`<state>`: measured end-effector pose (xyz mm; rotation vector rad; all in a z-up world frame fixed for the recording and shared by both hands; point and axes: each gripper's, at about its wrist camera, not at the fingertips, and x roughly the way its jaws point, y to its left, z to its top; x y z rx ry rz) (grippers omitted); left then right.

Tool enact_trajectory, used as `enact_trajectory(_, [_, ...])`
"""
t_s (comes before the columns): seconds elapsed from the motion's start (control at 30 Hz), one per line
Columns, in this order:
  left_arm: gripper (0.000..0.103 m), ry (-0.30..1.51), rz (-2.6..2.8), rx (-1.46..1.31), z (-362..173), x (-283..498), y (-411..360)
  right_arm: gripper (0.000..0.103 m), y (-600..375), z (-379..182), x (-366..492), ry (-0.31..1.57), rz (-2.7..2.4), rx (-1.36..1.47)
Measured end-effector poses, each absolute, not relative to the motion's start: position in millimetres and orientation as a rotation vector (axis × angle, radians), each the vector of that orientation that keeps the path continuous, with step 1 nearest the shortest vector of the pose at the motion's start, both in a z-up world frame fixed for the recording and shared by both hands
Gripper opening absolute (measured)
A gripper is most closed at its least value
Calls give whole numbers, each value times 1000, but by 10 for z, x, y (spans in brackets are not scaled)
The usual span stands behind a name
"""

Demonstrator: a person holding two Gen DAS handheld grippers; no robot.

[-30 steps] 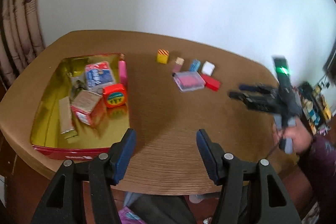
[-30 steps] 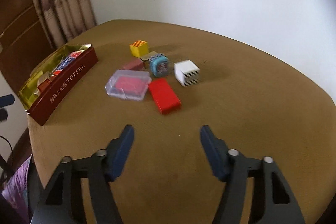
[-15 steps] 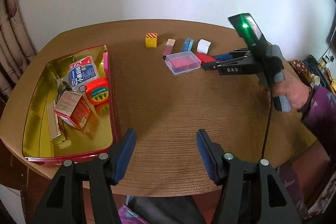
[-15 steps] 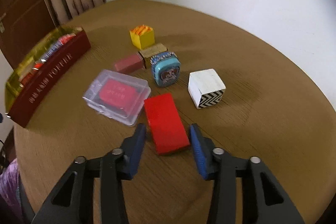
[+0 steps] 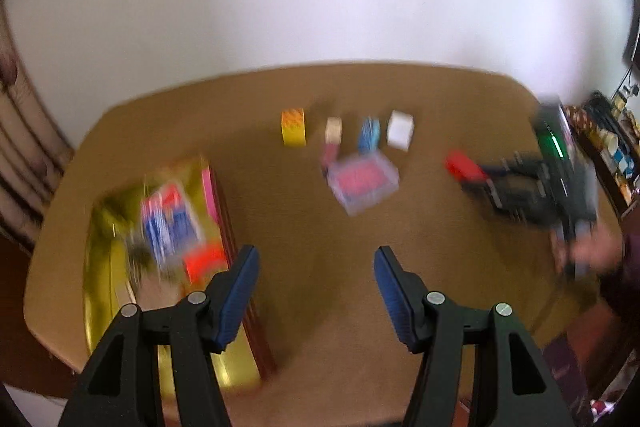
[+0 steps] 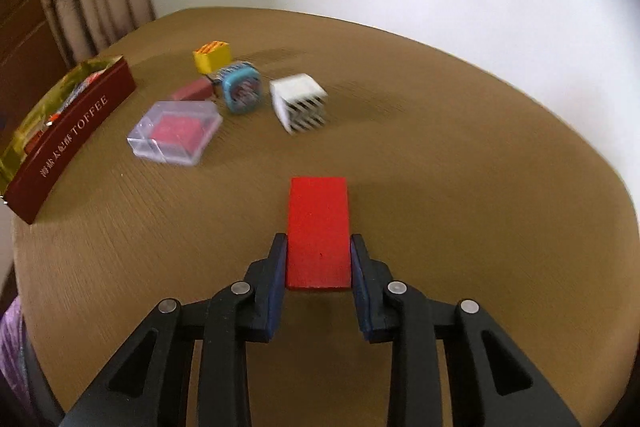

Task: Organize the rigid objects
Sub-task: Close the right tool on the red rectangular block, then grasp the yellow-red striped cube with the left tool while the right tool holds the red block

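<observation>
On the brown wooden table (image 5: 320, 211), the left-wrist view is blurred: the left gripper (image 5: 316, 281) hangs with its blue pads spread wide and nothing between them. Below-left lies the gold-lined toffee tin (image 5: 100, 267), holding a blue-and-red packet and an orange-red item. Farther off stand a yellow cube (image 5: 293, 127), a white cube (image 5: 400, 129) and a clear plastic case with a pink insert (image 5: 362, 183). At right, the right gripper (image 5: 474, 175) carries the flat red rectangular block (image 5: 462, 165).

In the right-wrist view, that gripper's jaws, having just been closing, pinch the block's near end by its long sides, well apart from the cluster of cubes and the round blue tin (image 6: 242, 93).
</observation>
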<state>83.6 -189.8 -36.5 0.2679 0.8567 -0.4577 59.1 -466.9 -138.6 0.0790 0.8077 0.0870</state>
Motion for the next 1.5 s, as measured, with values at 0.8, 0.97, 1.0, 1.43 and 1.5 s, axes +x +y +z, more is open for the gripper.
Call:
enact_trajectory(0.8, [62,1152,-408,273,-866,3179,-2666,27,-4973,-1367,363,756,122,195])
enact_trajectory(0.97, [62,1186,-416,283,-952,3254,-2717,28,-4988,-1374,367,763,128,201])
enact_trajectory(1.0, [62,1190,-417,290,-955,3270,-2725,28,-4971,-1378,382,764,128,202])
enact_trajectory(1.43, [30,1302,-400,277,-1363,3473,-2799,29,-4931,-1391,443,781,126,200])
enact_trajectory(1.5, [30,1276,-394,266,-1329,3449,-2763,29,-4920,-1393,455,784,123,195])
